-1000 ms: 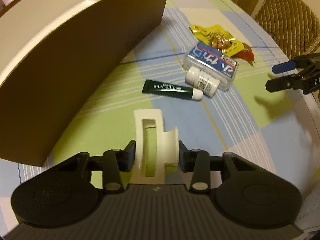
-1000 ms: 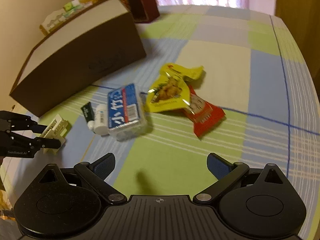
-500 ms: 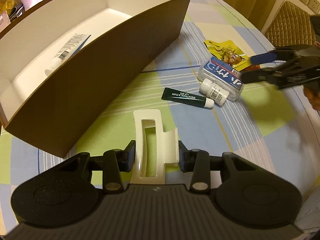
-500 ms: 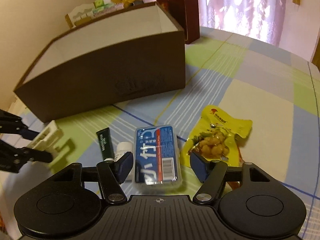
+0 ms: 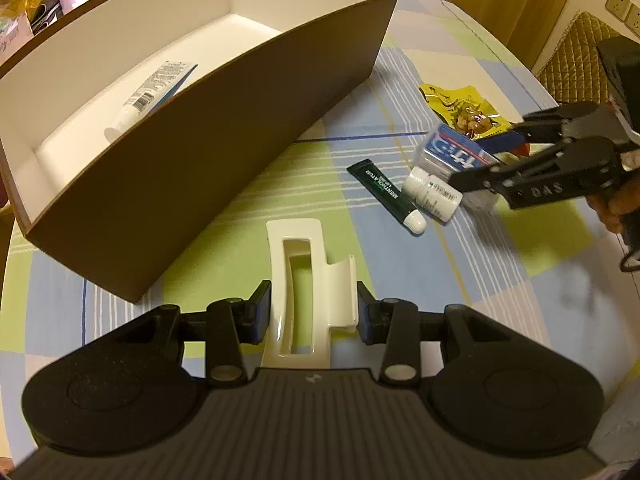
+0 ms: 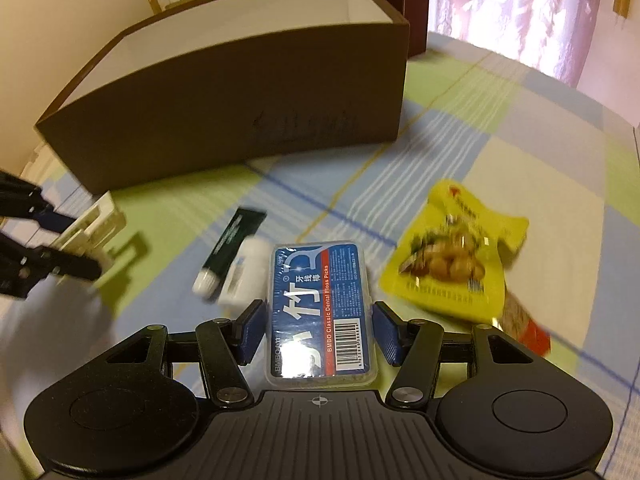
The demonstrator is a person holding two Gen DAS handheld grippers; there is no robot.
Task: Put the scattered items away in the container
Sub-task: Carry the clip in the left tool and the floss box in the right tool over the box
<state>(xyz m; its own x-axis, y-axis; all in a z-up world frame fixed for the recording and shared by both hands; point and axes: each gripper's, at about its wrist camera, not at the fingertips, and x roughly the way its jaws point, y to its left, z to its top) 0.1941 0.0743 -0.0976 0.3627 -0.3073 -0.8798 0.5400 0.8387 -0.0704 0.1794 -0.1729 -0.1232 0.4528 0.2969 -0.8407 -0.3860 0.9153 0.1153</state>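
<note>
A second ago the right gripper point(image 6: 318, 334) hung wide apart over bare cloth; it has since swung in over the floss-pick box point(image 6: 320, 312), and its jaws are closing with the box between them. The blue pads point(image 6: 253, 332) stand just beside the box's long sides, and whether they press yet cannot be told, so this pick looks about to begin. The left gripper point(image 5: 314, 316) has kept its narrow pinch on the cream hair claw point(image 5: 308, 288), lifted clear of the cloth and now facing the brown container point(image 5: 224, 148), so its drop is probably next.

Beyond the box, touching its left side, lie a white bottle point(image 6: 245, 276) and a dark green tube point(image 6: 230, 250); a yellow snack packet point(image 6: 452, 260) sits to the right. The container stands toward the tablecloth's far edge with one white tube point(image 5: 150, 94) inside.
</note>
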